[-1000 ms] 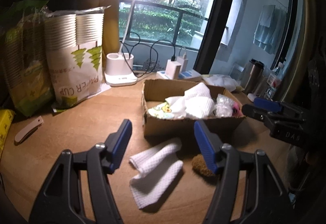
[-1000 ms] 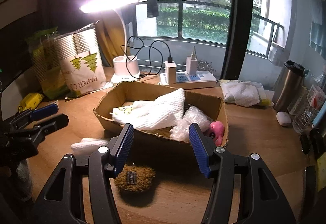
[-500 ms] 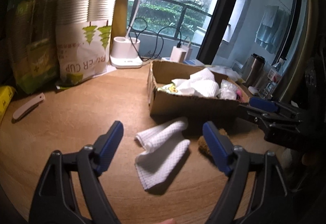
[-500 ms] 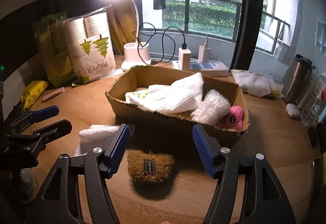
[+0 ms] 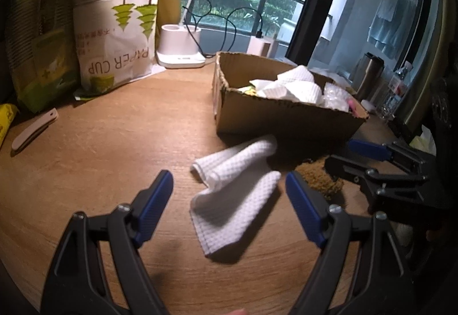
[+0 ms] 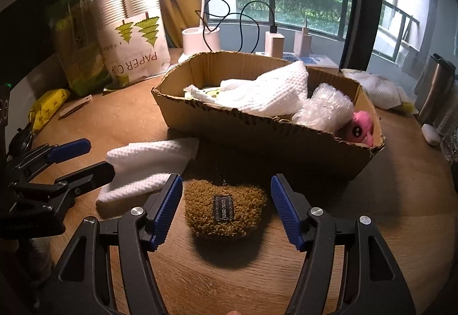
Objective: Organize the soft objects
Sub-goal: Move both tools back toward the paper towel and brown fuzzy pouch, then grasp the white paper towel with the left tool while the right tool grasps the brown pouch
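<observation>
— While we go left to right, what stands at the far left of the table [image 6: 386, 200]?

— Two bags of paper cups [image 6: 134, 37], one green-wrapped and one white printed PAPER CUP, with one yellow packet [image 6: 48, 109] lying nearer.

— And the grippers?

— Two. One left gripper [image 5: 229, 194] has its jaws spread wide, grasping nothing, with one white waffle cloth [image 5: 234, 194] lying crumpled on the wood between and just beyond its fingertips. To its right, one right gripper [image 6: 226, 200] is likewise released, its blue pads on either side of one brown fuzzy pouch [image 6: 224, 210] without touching it.

— How do cloth and pouch sit?

— Side by side, the cloth left, both just in front of the near wall of the cardboard box [image 6: 257, 132].

— What is in the box?

— One white towel [image 6: 266, 91], one wad of bubble wrap [image 6: 323, 110], and one pink plush toy [image 6: 360, 129] in the right corner.
</observation>
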Tool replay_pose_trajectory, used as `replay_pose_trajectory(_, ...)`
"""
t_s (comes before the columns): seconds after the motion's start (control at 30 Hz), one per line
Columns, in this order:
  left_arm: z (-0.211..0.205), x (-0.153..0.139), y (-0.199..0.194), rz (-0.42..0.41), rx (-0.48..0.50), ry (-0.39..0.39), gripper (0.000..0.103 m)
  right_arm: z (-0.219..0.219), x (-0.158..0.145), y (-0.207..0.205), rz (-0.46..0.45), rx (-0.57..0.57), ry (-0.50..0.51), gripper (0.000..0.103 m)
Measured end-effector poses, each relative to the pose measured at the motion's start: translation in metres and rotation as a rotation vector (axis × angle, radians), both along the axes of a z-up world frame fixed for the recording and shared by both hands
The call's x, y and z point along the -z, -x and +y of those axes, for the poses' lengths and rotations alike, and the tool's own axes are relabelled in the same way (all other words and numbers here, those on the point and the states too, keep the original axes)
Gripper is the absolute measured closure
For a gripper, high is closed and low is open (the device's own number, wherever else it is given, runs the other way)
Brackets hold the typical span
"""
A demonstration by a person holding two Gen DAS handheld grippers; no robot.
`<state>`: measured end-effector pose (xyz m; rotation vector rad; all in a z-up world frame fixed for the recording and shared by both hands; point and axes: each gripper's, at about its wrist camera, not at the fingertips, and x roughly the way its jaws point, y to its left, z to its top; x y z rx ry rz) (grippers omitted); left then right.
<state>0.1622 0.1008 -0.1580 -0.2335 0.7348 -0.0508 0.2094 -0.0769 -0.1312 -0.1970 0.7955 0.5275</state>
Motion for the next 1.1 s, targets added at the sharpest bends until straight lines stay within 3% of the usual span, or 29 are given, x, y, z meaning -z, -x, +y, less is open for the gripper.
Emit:
replay_pose_trajectory(0.97, -0.023, 0.015, -0.028, 0.064, 0.036, -0.131, 0.022, -0.006, 0.028, -0.018, 0.11, -0.039, -0.02, 0.035)
replay_pose_trajectory(1.1, -0.026, 0.019, -0.029, 0.075, 0.044, -0.139, 0.033, -0.004, 0.027, -0.016, 0.111, -0.052, -0.022, 0.039)
